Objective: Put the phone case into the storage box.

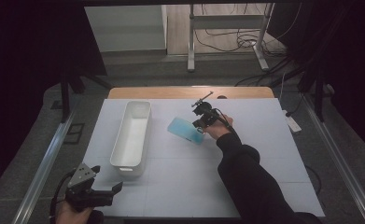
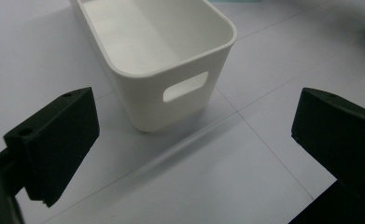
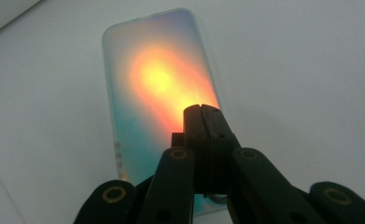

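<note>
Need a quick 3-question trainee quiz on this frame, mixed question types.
1. True or false: the right hand-held gripper is shut on the phone case.
2. The left hand-held gripper's jaws are: A) shut, B) open with nothing between them, C) gripping the bin.
3. In the high view, on which side of the phone case does the white bin sit?

Key: 1 true; 2 B; 3 its left, apart from it.

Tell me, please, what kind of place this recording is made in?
Probably a lab or studio set up for recording. Dark curtains hang around a table with a white gridded top, loose cables lie on the floor behind, and a metal stand is there.
</note>
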Available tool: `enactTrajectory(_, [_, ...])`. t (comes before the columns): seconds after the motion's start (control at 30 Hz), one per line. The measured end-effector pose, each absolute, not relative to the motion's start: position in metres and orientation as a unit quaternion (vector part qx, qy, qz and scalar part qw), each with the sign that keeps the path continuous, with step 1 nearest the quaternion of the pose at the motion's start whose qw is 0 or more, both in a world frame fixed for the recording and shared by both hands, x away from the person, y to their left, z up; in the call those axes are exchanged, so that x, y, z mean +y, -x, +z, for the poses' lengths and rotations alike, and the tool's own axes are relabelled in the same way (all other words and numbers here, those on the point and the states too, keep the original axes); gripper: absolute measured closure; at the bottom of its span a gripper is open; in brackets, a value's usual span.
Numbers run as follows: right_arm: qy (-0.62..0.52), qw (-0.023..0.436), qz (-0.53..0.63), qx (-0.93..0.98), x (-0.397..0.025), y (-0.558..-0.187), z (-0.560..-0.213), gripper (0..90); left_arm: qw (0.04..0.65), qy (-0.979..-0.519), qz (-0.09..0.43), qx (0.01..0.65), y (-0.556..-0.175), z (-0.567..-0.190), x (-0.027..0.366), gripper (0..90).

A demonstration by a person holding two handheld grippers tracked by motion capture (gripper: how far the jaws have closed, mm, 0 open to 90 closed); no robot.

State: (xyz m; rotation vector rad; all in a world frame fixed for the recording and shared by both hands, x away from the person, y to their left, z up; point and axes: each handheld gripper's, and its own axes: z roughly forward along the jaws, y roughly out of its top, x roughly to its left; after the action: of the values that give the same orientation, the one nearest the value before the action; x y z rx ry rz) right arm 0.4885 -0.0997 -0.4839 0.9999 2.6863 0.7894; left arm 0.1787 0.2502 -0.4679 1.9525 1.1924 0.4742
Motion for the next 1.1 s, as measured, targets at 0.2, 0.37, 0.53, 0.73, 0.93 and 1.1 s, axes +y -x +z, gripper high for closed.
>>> enactTrajectory(0.2, [-0.347,0.091,0.253,0.898,-0.095,-0.500,-0.489,89.1,0.391,-0.770,0.186,0.469,-0.179,-0.468,0.250,1.4])
enactTrajectory(0.37, [-0.354,0.092,0.256,0.895,-0.092,-0.507,-0.492,89.1,0.391,-0.770,0.186,0.468,-0.179,-0.468,0.250,1.4])
enactTrajectory(0.53, [-0.362,0.095,0.255,0.892,-0.088,-0.514,-0.497,89.1,0.391,-0.771,0.186,0.468,-0.179,-0.468,0.250,1.4])
enactTrajectory(0.73, [-0.368,0.098,0.255,0.889,-0.082,-0.521,-0.500,89.1,0.389,-0.773,0.186,0.466,-0.179,-0.468,0.250,1.4])
enactTrajectory(0.93, [-0.371,0.096,0.251,0.889,-0.077,-0.526,-0.504,89.1,0.388,-0.775,0.186,0.464,-0.179,-0.468,0.249,1.5])
enactTrajectory(1.1, [-0.373,0.094,0.251,0.889,-0.073,-0.529,-0.507,89.1,0.386,-0.776,0.187,0.462,-0.179,-0.468,0.249,1.5])
